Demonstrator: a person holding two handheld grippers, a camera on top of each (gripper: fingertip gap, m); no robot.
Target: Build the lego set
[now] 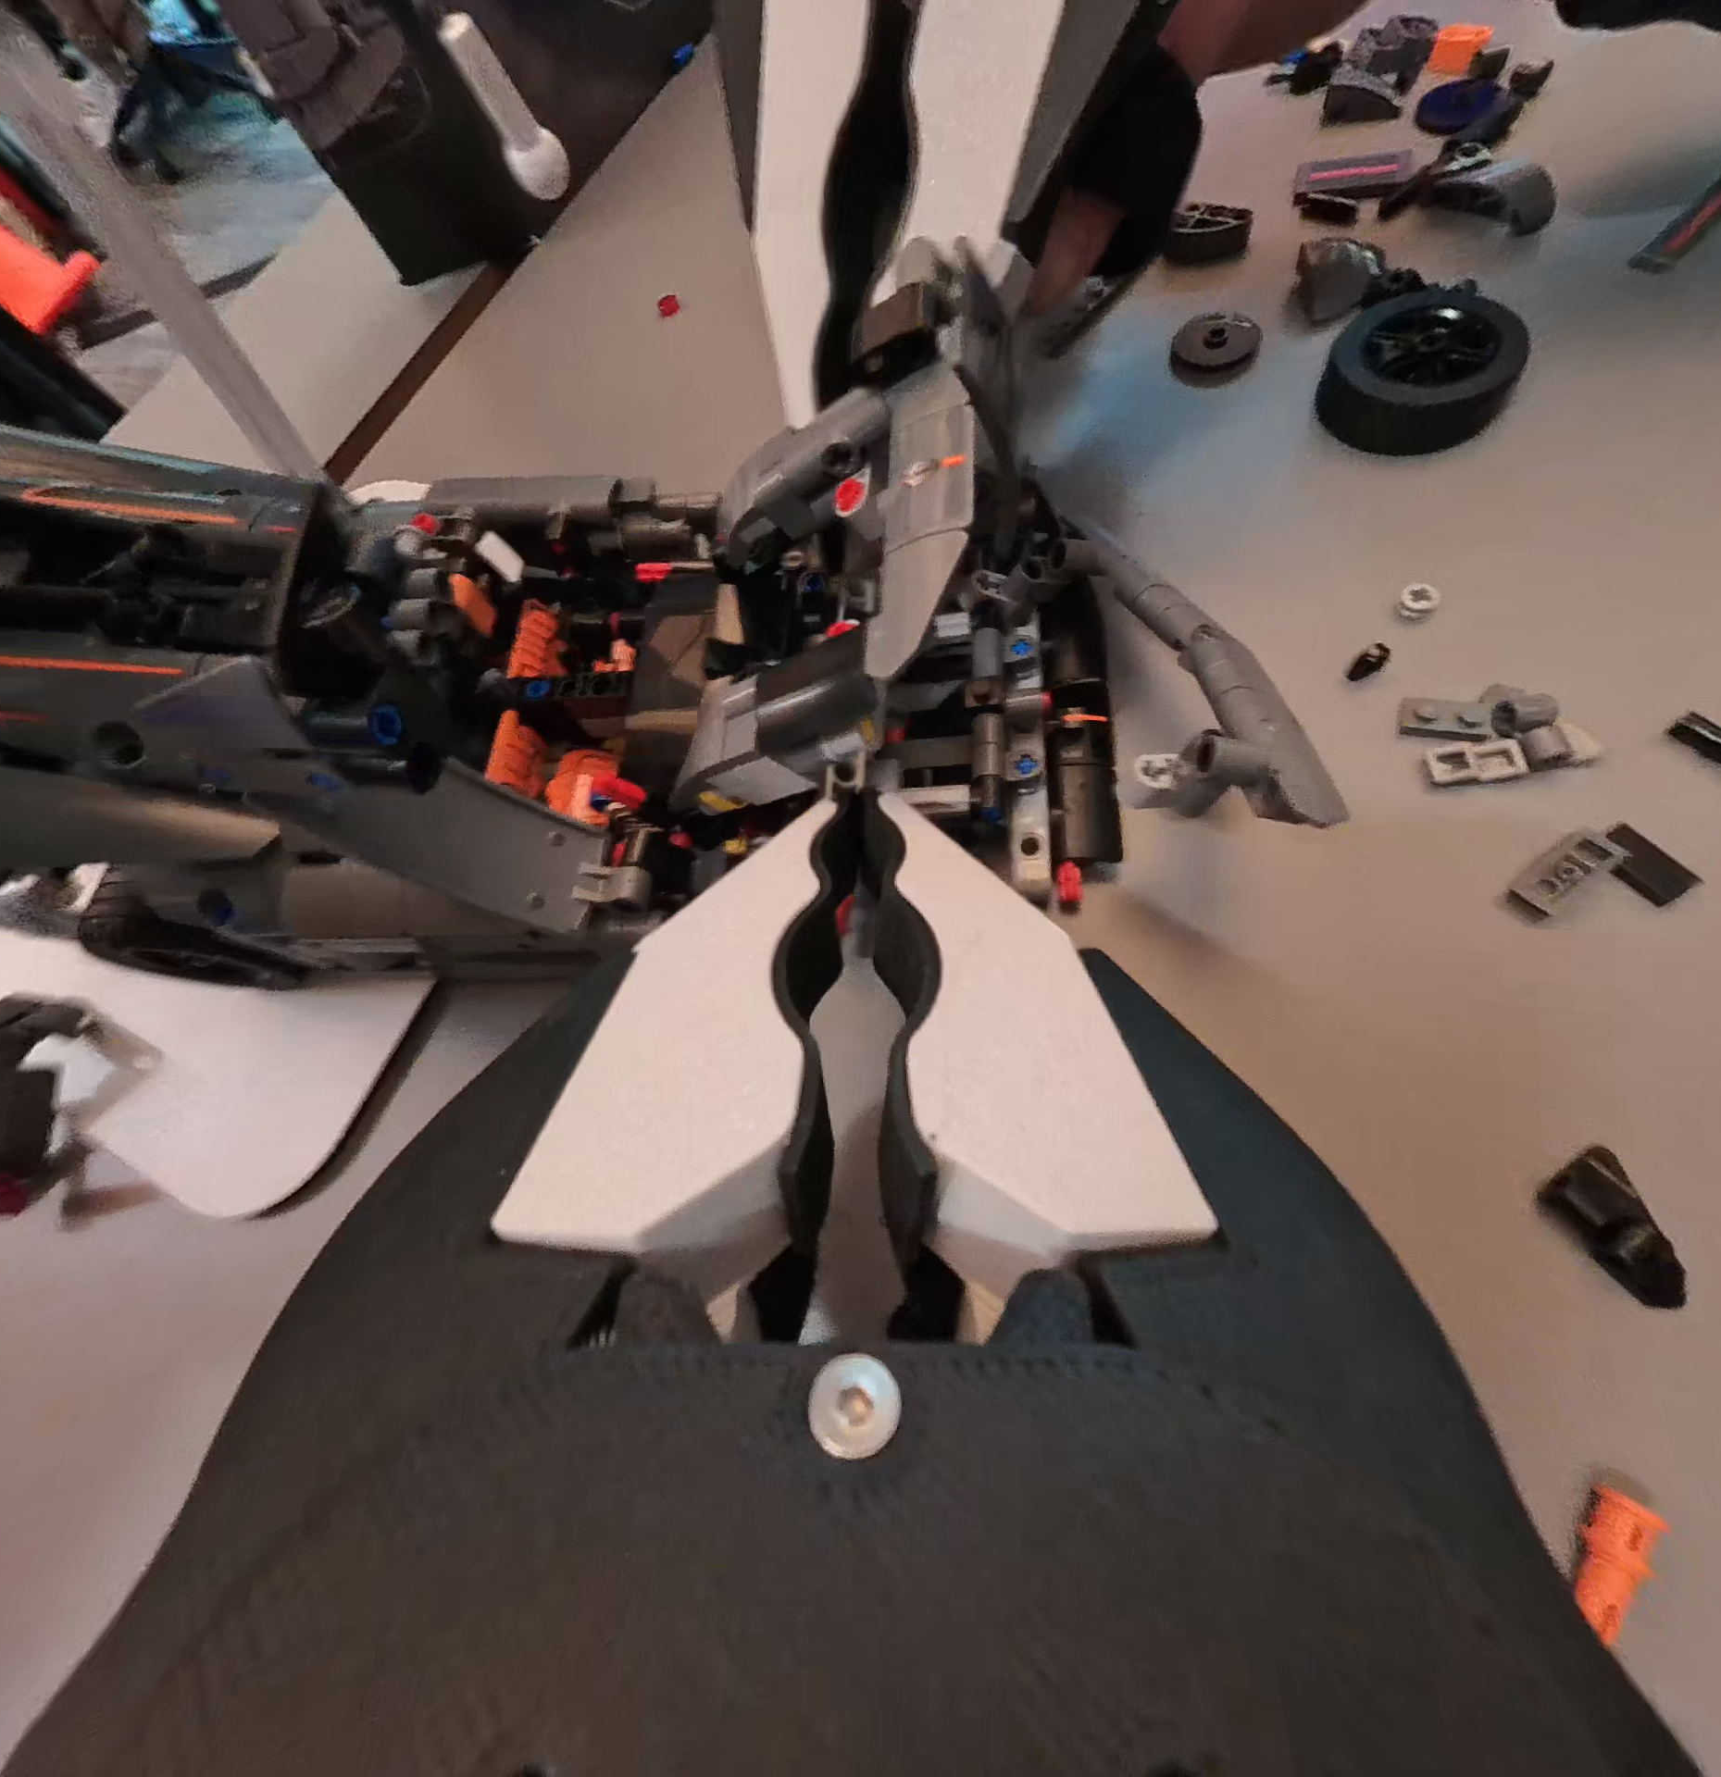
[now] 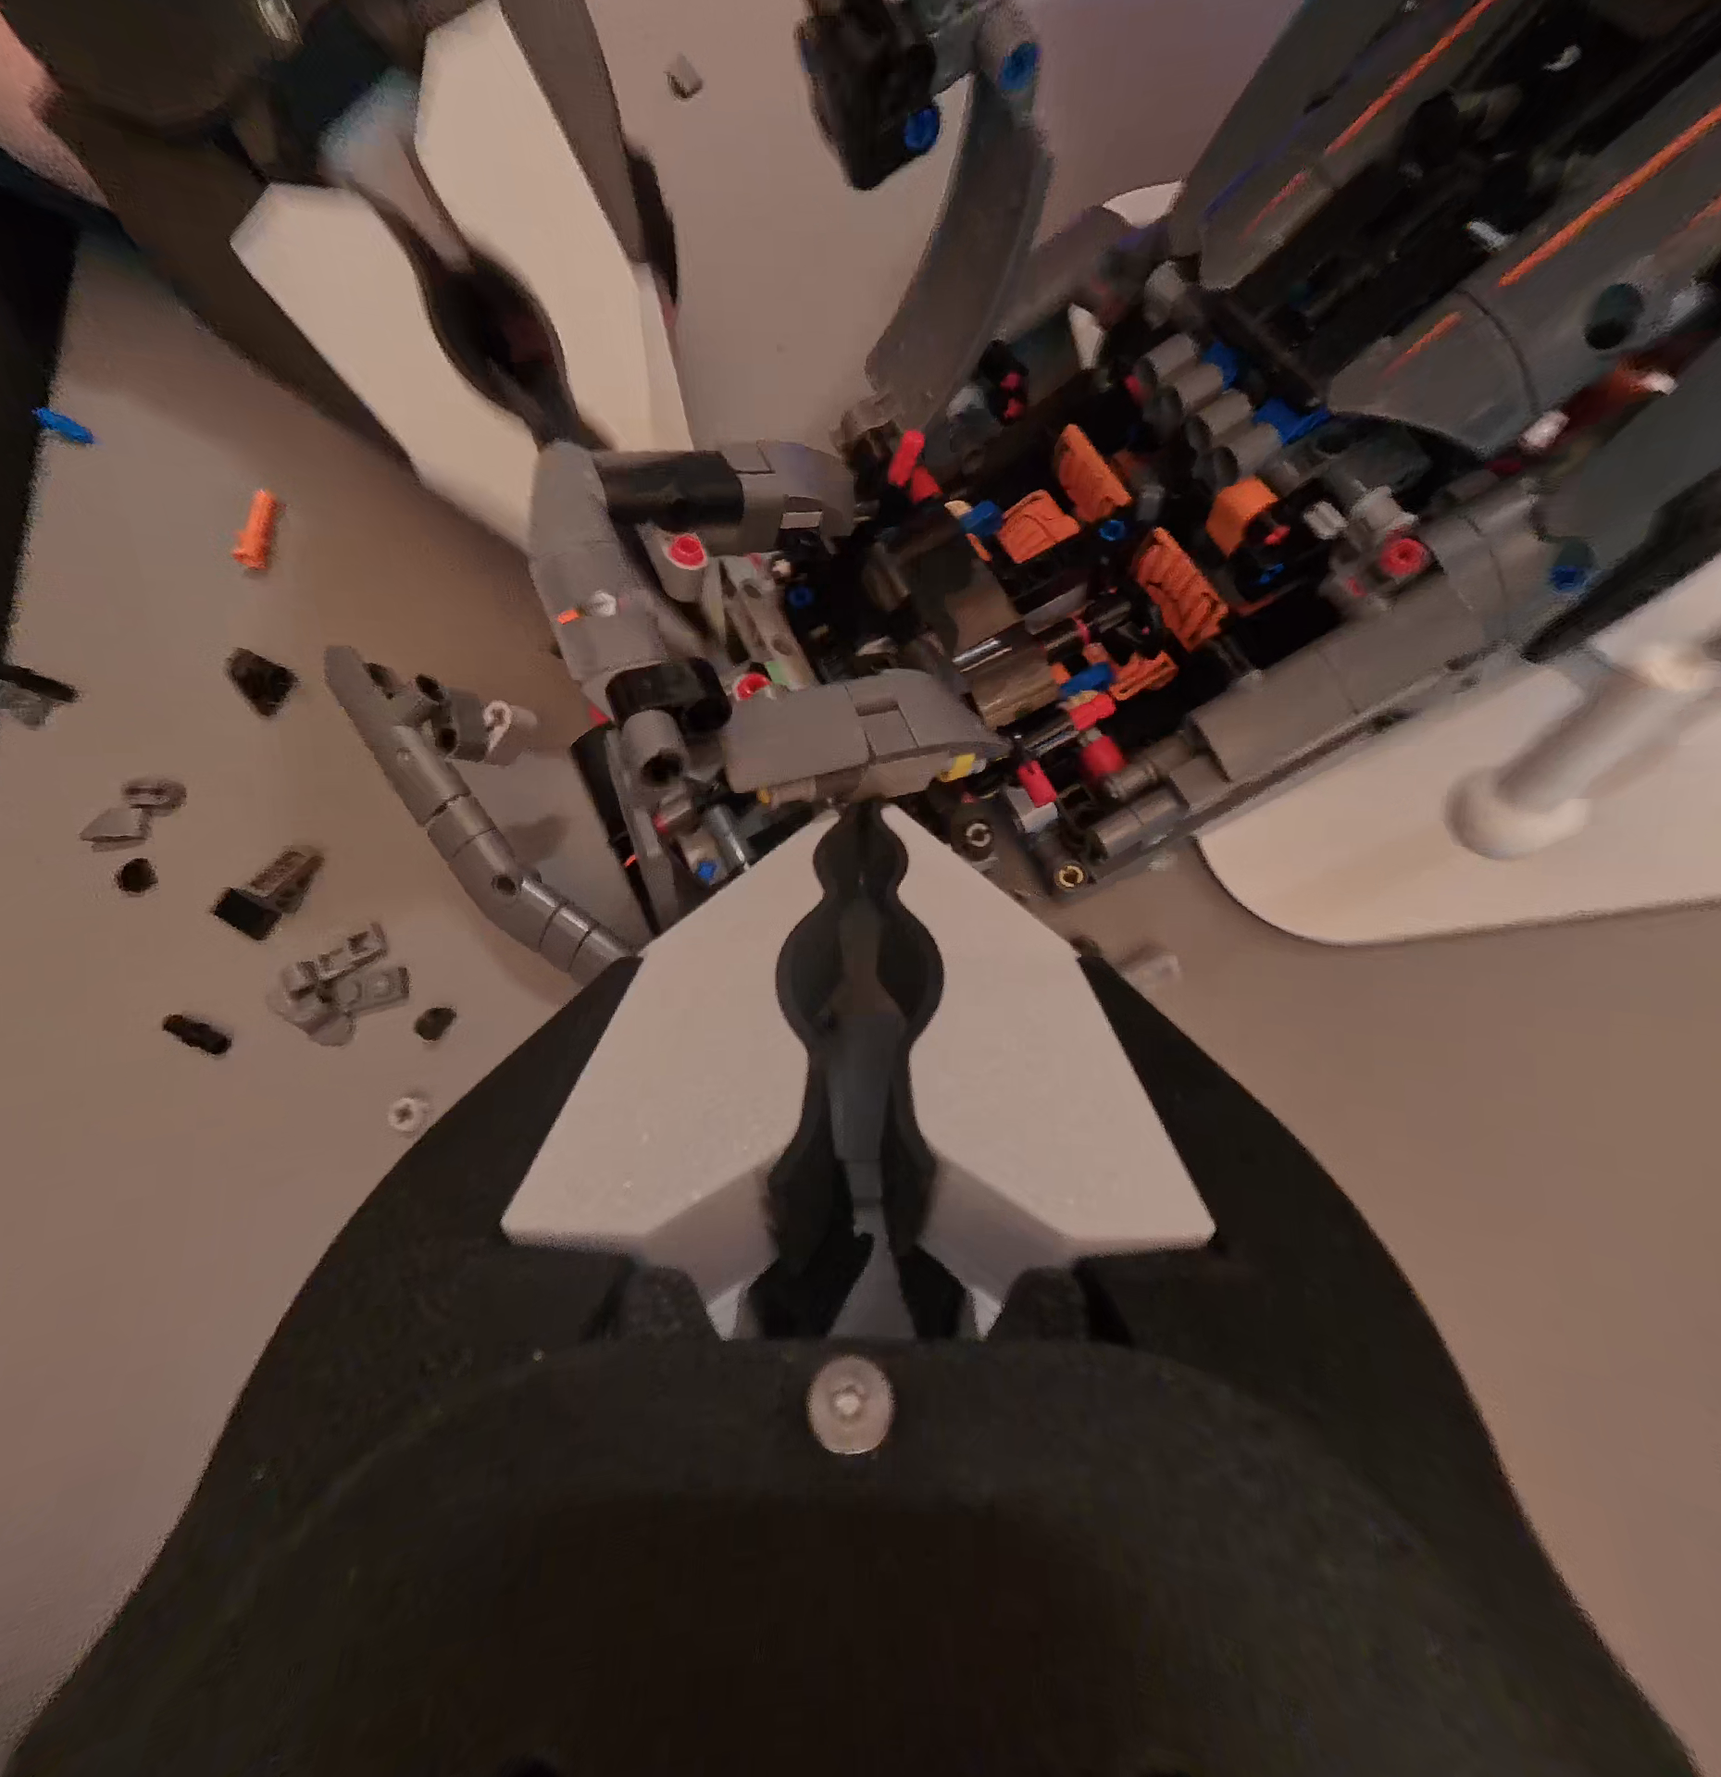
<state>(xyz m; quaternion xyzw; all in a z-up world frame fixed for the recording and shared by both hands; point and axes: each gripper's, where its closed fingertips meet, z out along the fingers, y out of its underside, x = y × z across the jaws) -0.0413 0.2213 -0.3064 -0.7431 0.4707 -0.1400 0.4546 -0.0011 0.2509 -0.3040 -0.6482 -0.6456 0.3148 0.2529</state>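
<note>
The left gripper [image 1: 851, 803] has its fingers [image 1: 741, 971] pressed almost together on a small grey part at the edge of the car model [image 1: 568, 673]. The right gripper [image 2: 861, 827] is also nearly closed; a thin grey piece [image 2: 861, 1106] sits between its fingers [image 2: 702, 1038], and its tips touch a grey panel [image 2: 837, 736] of the model, though I cannot say surely that they grip it. The model lies on the pale surface [image 1: 1366, 1010], its open middle showing orange seats [image 2: 1174, 577]. Just beside it lies a curved grey arch [image 1: 1241, 692]. Farther away are a black wheel [image 1: 1424, 370] and scattered small pieces [image 1: 1491, 736].
</note>
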